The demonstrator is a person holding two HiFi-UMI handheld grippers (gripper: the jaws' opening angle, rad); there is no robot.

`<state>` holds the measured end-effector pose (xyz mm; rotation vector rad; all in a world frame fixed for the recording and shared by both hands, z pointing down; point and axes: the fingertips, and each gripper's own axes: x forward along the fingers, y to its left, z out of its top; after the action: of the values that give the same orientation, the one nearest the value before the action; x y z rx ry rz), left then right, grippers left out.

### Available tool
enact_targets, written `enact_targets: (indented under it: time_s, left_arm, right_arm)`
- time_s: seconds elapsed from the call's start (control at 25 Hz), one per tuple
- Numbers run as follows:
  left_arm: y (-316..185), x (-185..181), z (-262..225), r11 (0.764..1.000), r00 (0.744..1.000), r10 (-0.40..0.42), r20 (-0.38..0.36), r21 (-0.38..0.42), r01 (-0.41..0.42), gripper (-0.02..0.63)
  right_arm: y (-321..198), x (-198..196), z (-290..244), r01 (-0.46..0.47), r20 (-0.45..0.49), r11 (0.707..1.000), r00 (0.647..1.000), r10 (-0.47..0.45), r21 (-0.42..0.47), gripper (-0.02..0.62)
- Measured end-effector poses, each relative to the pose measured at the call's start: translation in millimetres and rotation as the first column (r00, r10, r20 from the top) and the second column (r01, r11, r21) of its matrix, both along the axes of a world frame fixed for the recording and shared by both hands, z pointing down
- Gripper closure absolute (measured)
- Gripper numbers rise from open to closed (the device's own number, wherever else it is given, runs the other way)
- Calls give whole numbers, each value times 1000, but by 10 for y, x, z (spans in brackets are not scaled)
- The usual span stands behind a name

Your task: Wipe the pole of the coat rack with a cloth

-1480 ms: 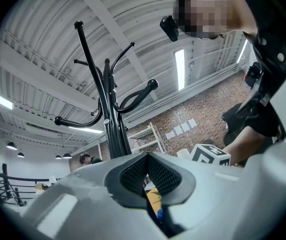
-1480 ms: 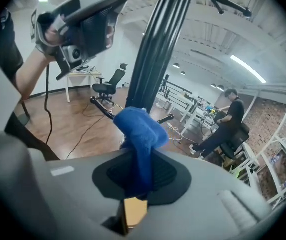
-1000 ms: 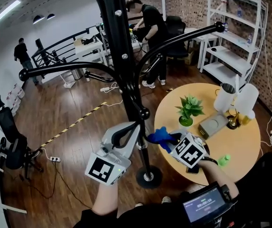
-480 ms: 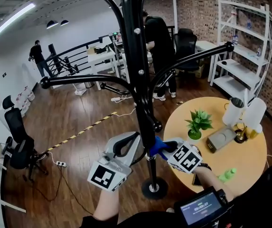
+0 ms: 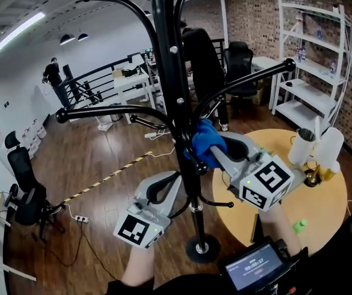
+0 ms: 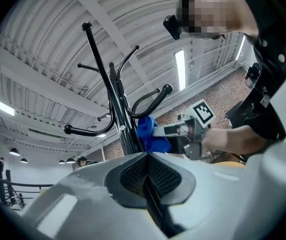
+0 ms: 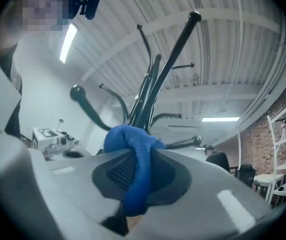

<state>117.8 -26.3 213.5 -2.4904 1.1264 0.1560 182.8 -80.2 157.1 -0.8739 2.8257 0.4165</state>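
The right gripper [image 5: 215, 149]: jaws clamped on a bunched bright-blue cloth [image 5: 204, 141]. In the right gripper view the cloth fills the gap between the pads, with one fold trailing back down the slot and a rounded wad bulging past the tips. That wad sits against the tall black metal pole [image 5: 177, 97] of the coat rack, straight ahead of the tips, about level with where the lower curved black hook arms [image 5: 111, 110] branch off.

The left gripper [image 5: 174, 180]: lower than the right one, on the opposite side of the pole. Jaws pressed together, nothing between the pads in the left gripper view. The pole rises directly beyond its tips, with the cloth higher up. Whether the tips touch the pole: cannot tell.

The round black base [image 5: 201, 249] of the rack stands on the dark wood floor [image 5: 89, 158], below and between the two grippers. A round light-wood worktop [image 5: 326, 204] lies under and beyond the right gripper, well apart from the left gripper. A white jug [image 5: 301, 144] stands on it, off to the right gripper's outer side.
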Motion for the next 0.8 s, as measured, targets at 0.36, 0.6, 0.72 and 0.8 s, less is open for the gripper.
enact_targets:
  time_s: [0.36, 0.6, 0.72, 0.8]
  left_arm:
    - [-6, -131, -152, 998, 997, -14, 78, 68, 9, 603]
    - [-119, -95, -254, 994, 997, 23, 70, 107, -30, 603]
    - [-169, -41, -261, 992, 997, 45, 60, 116, -52, 603]
    - [-186, -5, -248, 991, 997, 59, 52, 119, -65, 603]
  right_arm:
    - [61, 160, -816, -3, 177, 994, 984, -16, 109, 544]
    - [151, 575, -1143, -100, 244, 979, 968, 55, 177, 543]
    - [261, 952, -1320, -166, 328, 966, 940, 94, 200, 543]
    - [351, 1236, -1436, -210, 390, 955, 914, 116, 210, 543]
